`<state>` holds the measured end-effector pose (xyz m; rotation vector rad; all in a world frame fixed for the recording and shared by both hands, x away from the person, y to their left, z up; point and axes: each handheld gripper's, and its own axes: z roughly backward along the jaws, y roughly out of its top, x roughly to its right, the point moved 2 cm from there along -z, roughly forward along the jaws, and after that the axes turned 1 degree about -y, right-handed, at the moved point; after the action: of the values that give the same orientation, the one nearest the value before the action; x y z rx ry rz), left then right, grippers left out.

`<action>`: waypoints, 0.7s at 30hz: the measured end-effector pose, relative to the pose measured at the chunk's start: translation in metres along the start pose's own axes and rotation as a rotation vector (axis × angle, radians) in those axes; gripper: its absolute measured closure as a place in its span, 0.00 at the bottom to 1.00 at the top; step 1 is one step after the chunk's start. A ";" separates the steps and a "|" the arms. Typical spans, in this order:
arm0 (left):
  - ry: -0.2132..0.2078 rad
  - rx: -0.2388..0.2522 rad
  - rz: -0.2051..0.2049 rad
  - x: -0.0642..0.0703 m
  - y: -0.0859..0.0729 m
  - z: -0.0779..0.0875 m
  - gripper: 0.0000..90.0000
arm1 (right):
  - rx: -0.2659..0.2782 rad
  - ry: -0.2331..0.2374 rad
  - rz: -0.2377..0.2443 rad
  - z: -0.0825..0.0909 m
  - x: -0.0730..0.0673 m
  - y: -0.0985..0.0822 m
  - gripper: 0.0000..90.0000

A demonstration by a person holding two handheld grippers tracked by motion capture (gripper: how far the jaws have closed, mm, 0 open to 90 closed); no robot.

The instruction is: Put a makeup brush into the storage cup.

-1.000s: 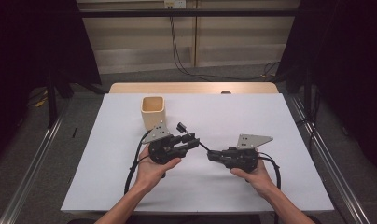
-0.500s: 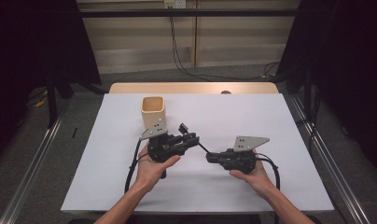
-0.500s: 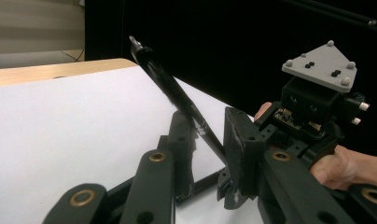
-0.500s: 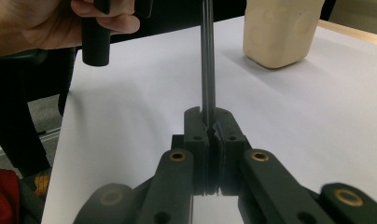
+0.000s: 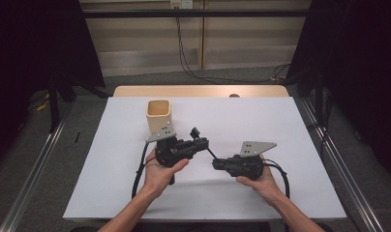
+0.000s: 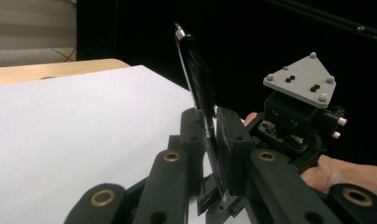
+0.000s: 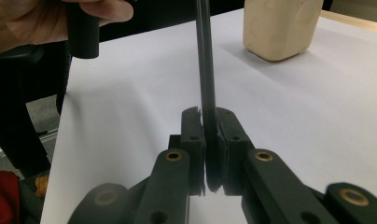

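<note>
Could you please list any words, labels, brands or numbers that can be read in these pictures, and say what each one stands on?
There are none to read.
Beige cup: plain, no print.
Thin black object clamped in both claws: no marking that shows.
Grey three-cornered plate on the right claw: bolts and holes, no lettering.
White table cover: blank.
Wall socket: too small to tell.

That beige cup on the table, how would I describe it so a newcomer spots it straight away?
Start from the white table and look to its far left part. There the beige cup stands upright with its mouth open, just beyond the left gripper. It is the one pale, squarish thing there; everything else near it is black gear.
</note>
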<state>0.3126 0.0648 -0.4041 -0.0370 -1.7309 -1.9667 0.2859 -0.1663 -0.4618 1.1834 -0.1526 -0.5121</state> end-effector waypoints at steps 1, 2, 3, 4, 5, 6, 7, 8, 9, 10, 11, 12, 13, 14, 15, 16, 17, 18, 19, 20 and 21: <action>-0.001 0.001 0.000 0.000 0.000 0.000 0.91 | -0.001 0.000 -0.003 0.000 0.000 0.000 0.92; -0.006 0.000 0.005 0.000 0.001 -0.001 0.92 | 0.002 -0.003 -0.003 0.000 0.000 0.000 0.92; -0.007 0.001 0.006 0.000 0.001 -0.001 0.92 | 0.003 -0.004 0.000 0.001 -0.001 0.000 0.90; -0.013 0.001 0.009 0.001 0.001 -0.001 0.93 | 0.004 -0.006 0.000 0.001 0.000 0.000 0.89; -0.023 -0.002 0.012 0.002 0.002 -0.001 0.94 | 0.007 -0.010 -0.004 0.001 0.000 0.000 0.86; -0.027 -0.002 0.011 0.002 0.002 -0.001 0.95 | 0.005 -0.018 -0.008 0.001 0.001 0.000 0.85; -0.029 -0.009 0.000 0.004 0.002 -0.002 0.95 | 0.006 -0.021 -0.007 0.001 0.002 0.000 0.84; -0.029 -0.008 -0.004 0.004 0.002 -0.002 0.95 | 0.004 -0.017 -0.021 0.001 0.003 0.000 0.81; -0.031 -0.008 -0.015 0.004 0.001 -0.002 0.95 | 0.000 -0.014 -0.025 0.002 0.003 0.000 0.81; -0.033 -0.013 -0.020 0.004 0.001 -0.003 0.95 | -0.001 -0.016 -0.023 0.002 0.003 0.000 0.79; -0.030 -0.015 -0.023 0.004 0.001 -0.002 0.95 | -0.001 -0.020 -0.018 0.002 0.003 0.000 0.75; -0.030 -0.017 -0.024 0.003 0.001 -0.002 0.95 | 0.000 -0.019 -0.016 0.002 0.003 0.000 0.72; -0.028 -0.018 -0.029 0.003 0.001 -0.002 0.95 | 0.000 -0.021 -0.013 0.002 0.002 0.001 0.67; -0.025 -0.014 -0.023 0.003 0.001 -0.001 0.95 | 0.001 -0.027 -0.017 0.002 0.002 0.001 0.62; -0.027 -0.016 -0.022 0.003 0.001 -0.001 0.95 | 0.002 -0.032 -0.023 0.002 0.003 0.001 0.58; -0.023 -0.017 -0.025 0.003 0.002 0.000 0.95 | 0.003 -0.034 -0.026 0.002 0.003 0.001 0.56; -0.021 -0.016 -0.024 0.002 0.002 0.000 0.95 | 0.003 -0.036 -0.028 0.003 0.003 0.001 0.52; -0.019 -0.017 -0.023 0.002 0.002 0.001 0.95 | 0.003 -0.039 -0.028 0.003 0.003 0.001 0.50; -0.015 -0.018 -0.026 0.002 0.002 0.001 0.95 | 0.008 -0.043 -0.031 0.003 0.004 0.002 0.46; -0.010 -0.020 -0.026 0.001 0.002 0.001 0.95 | 0.009 -0.040 -0.041 0.004 0.004 0.002 0.43; -0.012 -0.021 -0.025 0.001 0.002 0.002 0.95 | 0.012 -0.047 -0.041 0.004 0.004 0.003 0.39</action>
<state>0.3118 0.0657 -0.4012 -0.0344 -1.7263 -2.0065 0.2887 -0.1711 -0.4583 1.1892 -0.1717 -0.5759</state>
